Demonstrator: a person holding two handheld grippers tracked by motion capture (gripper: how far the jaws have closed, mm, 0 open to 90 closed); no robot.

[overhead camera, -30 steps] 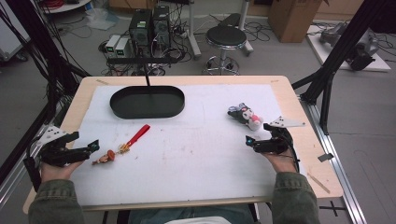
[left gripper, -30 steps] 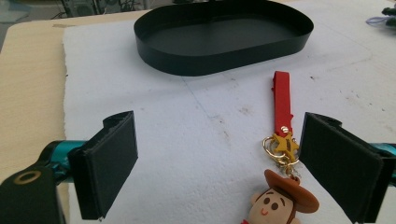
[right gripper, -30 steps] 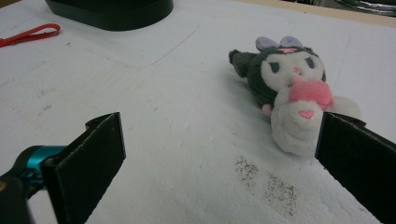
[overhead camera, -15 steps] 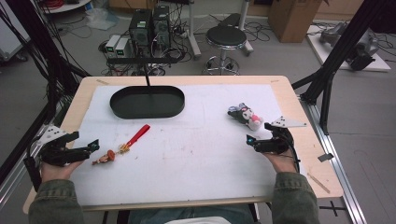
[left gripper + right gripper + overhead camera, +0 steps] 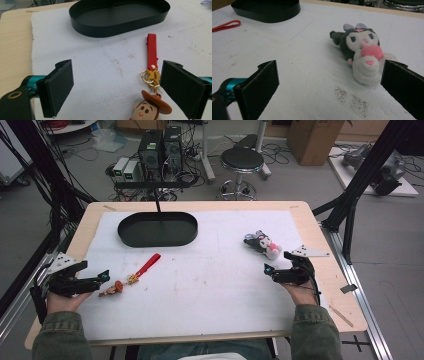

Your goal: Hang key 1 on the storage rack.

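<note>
A person seated at a white-covered tabletop (image 5: 210,295) holds a hand-held gripper in each hand, both resting low near the front edge. The left hand-held gripper (image 5: 102,276) sits at the left edge of the white sheet, its jaws spread wide with nothing between the pads. Just beyond its tips lies a cowboy keychain (image 5: 131,279): a small figure head in a brown hat, a gold star and ring, and a red strap (image 5: 152,50) running away toward the middle of the tabletop. In the left gripper view the figure head (image 5: 150,108) lies between the two jaws, close to the right-hand pad, and the gold star is just beside that pad; whether it touches it is hard to judge from this angle.

The right hand-held gripper (image 5: 270,270) rests on the right side of the sheet, jaws also wide apart and holding nothing. A dark-and-white plush toy (image 5: 262,244) with a pink heart lies on its side just ahead of it; in the right gripper view the plush toy (image 5: 362,55) is near the right-hand jaw.

A black oval tray (image 5: 157,237) stands at the far left-centre of the tabletop, well apart from both toys.
</note>
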